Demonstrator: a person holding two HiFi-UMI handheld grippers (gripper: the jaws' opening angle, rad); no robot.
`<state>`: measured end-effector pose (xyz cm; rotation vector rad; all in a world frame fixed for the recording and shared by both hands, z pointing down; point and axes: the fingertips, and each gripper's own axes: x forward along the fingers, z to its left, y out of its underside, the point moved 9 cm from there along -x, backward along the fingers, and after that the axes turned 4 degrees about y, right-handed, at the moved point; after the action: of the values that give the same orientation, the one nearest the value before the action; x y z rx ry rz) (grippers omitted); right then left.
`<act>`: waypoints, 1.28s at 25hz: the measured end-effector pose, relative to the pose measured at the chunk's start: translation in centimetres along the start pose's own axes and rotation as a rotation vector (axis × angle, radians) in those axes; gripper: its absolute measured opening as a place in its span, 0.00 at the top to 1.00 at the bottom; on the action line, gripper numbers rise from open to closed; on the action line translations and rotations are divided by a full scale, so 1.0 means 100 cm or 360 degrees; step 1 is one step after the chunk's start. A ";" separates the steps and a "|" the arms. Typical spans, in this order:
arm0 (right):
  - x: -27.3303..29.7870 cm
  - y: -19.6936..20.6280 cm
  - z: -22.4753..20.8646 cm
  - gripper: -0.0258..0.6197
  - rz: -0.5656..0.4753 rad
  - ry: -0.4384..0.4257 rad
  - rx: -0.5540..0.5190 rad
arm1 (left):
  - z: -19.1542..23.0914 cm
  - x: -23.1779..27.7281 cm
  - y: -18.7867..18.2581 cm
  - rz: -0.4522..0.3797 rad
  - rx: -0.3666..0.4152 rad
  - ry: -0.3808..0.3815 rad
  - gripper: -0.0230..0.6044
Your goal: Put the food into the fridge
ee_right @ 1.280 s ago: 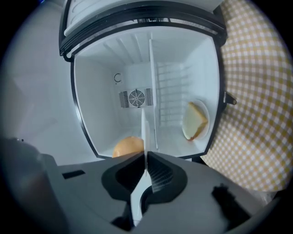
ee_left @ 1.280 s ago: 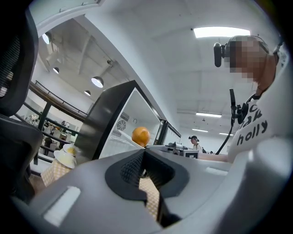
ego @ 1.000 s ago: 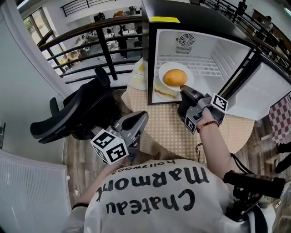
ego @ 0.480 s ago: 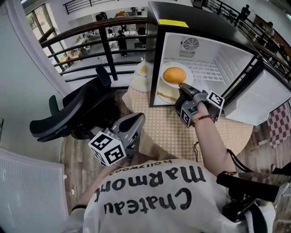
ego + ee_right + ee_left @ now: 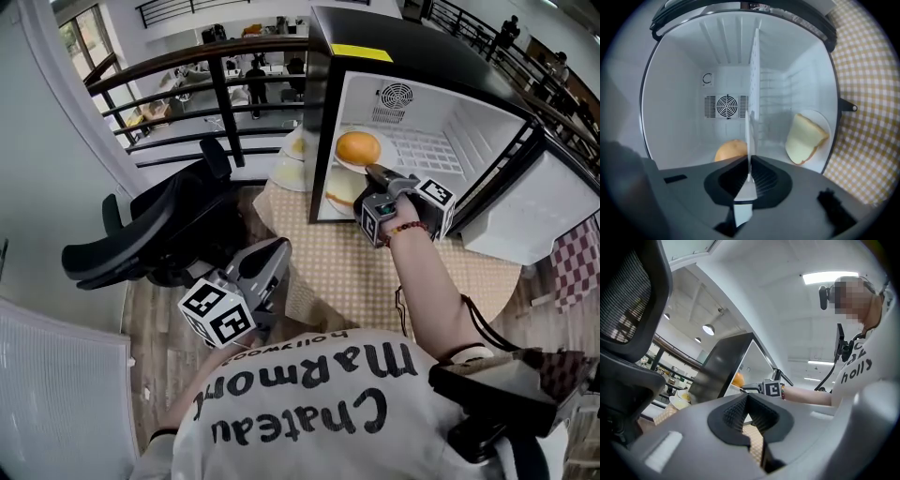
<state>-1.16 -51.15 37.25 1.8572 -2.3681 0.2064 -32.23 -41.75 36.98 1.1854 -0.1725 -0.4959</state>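
Right now the right tongs (image 5: 373, 172) are shut tight on the rim of a white plate (image 5: 752, 93). In the right gripper view the plate shows edge-on, as a thin white line that runs up from between the jaws. A round orange bun (image 5: 358, 147) sits on this plate. In the right gripper view the bun peeks out at 9 o'clock of the plate's edge.

The plate and bun are held in the open front of the fridge (image 5: 394, 66), which stands at 1 o'clock in the head view. The fridge door (image 5: 539, 202) is swung wide open at 3 o'clock. A wire shelf (image 5: 422, 145) lies inside, at 3 o'clock of the bun.

A slice of bread (image 5: 806, 138) lies on a second plate (image 5: 824, 123) on the fridge floor, just inside the front. In the head view it is just under the bun, at 6 o'clock of it.

The left tongs (image 5: 278, 251) are at 7 o'clock in the head view, low and well apart from the fridge. Their jaws are pressed together at the tips with nothing between them.

The fridge stands on a tabletop (image 5: 347, 272) with a checked cloth. More dishes (image 5: 289, 161) sit just beside the fridge at 9 o'clock of it. A black chair (image 5: 159, 230) is at 9 o'clock in the head view.
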 end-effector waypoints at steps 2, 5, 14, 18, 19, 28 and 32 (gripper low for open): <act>0.005 -0.001 0.001 0.92 -0.0027 0.0011 0.0003 | 0.001 -0.003 0.001 -0.0005 -0.0017 -0.0031 0.96; 0.008 0.000 0.004 0.92 -0.0068 0.0075 0.0007 | 0.002 -0.005 0.000 -0.0026 -0.0033 -0.0062 0.96; 0.020 -0.001 0.011 0.92 -0.0102 0.0189 -0.0015 | 0.001 -0.008 -0.002 -0.0050 -0.0023 -0.0093 0.96; 0.021 -0.001 0.013 0.92 -0.0098 0.0181 -0.0009 | -0.001 -0.008 -0.002 -0.0053 -0.0009 -0.0086 0.96; 0.020 -0.001 0.013 0.91 -0.0093 0.0172 -0.0001 | -0.001 -0.009 -0.002 -0.0051 0.0004 -0.0079 0.96; 0.006 -0.004 0.008 0.79 -0.0080 0.0121 0.0060 | -0.019 -0.017 -0.002 -0.0064 0.0004 -0.0133 0.96; -0.006 -0.009 0.009 0.79 -0.0059 0.0097 0.0043 | -0.032 -0.016 0.000 -0.0071 0.0021 -0.0150 0.96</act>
<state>-0.15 -50.94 36.26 1.8773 -2.3002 0.2887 -32.43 -38.28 35.97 1.1814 -0.2307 -0.5908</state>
